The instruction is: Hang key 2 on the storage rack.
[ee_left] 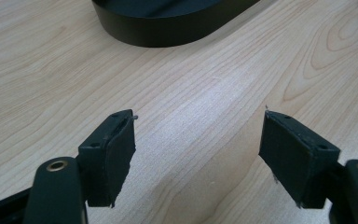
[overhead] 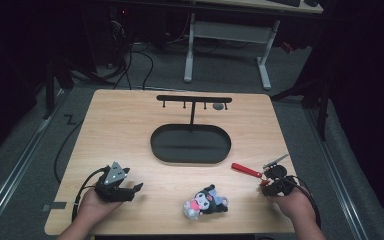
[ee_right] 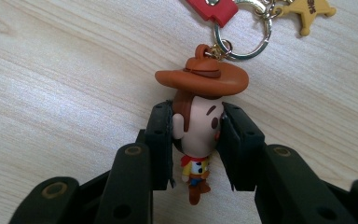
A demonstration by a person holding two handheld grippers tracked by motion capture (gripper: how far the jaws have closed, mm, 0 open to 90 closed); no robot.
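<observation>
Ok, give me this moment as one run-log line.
right gripper: shut on cowboy keychain, on table | left gripper: open, empty | plush toy: untouched | hanger stand: no keychain hung

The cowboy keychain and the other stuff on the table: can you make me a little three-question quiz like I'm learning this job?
1. True or false: the right gripper is shut on the cowboy's head.
2. What soft toy lies on the table between the two hands?
A. a plush
B. a rubber duck
C. a ball
3. Fill in: the black hanger stand rises from an oval black ____.

Key:
1. True: its fingers press both sides of the head.
2. A
3. tray. The left gripper stands open over bare wood near it.
</observation>
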